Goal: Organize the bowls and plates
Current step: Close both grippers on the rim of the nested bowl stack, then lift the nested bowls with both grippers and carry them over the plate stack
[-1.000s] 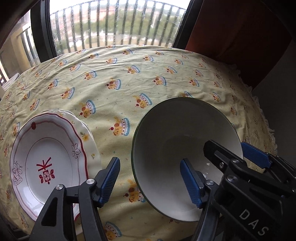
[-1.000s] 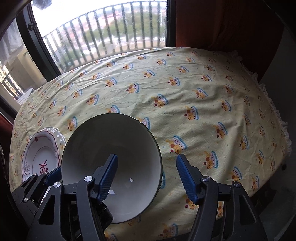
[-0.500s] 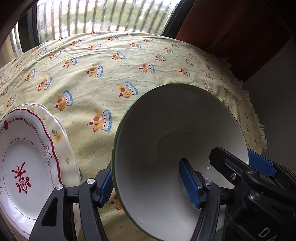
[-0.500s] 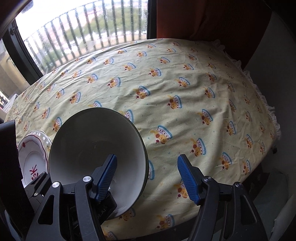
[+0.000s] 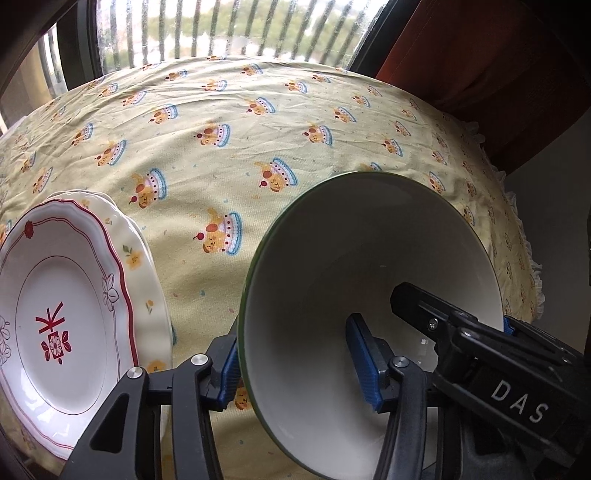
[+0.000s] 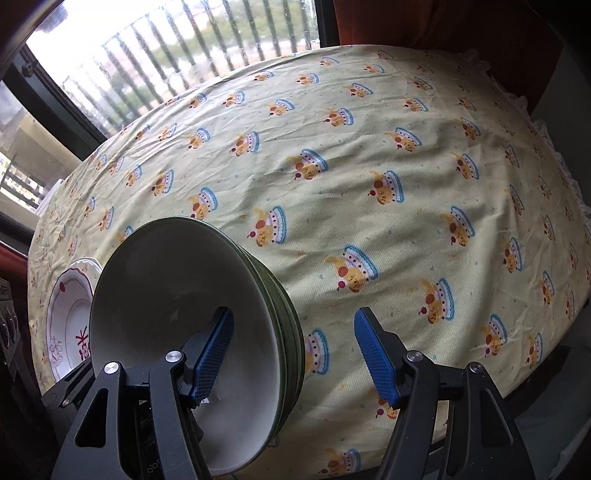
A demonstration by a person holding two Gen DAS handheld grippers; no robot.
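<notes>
A stack of green-rimmed bowls, white inside point(image 5: 354, 258) point(image 6: 173, 280), is tilted up off the yellow tablecloth. My left gripper point(image 5: 295, 362) straddles the stack's left rim, one blue pad inside and one outside, with a wide gap between the pads. My right gripper point(image 6: 295, 354) straddles the right rim the same way, open wide. A stack of white plates with red trim point(image 5: 62, 314) point(image 6: 68, 325) lies to the left of the bowls.
The table carries a yellow cloth with a cake print point(image 6: 369, 166), frilled at its right edge. A window with railings point(image 5: 221, 29) stands behind it, and a dark red curtain point(image 5: 480, 55) hangs at the back right.
The bowl stack has tipped up further toward the cameras and lifted. Both grippers have stayed astride its rim.
</notes>
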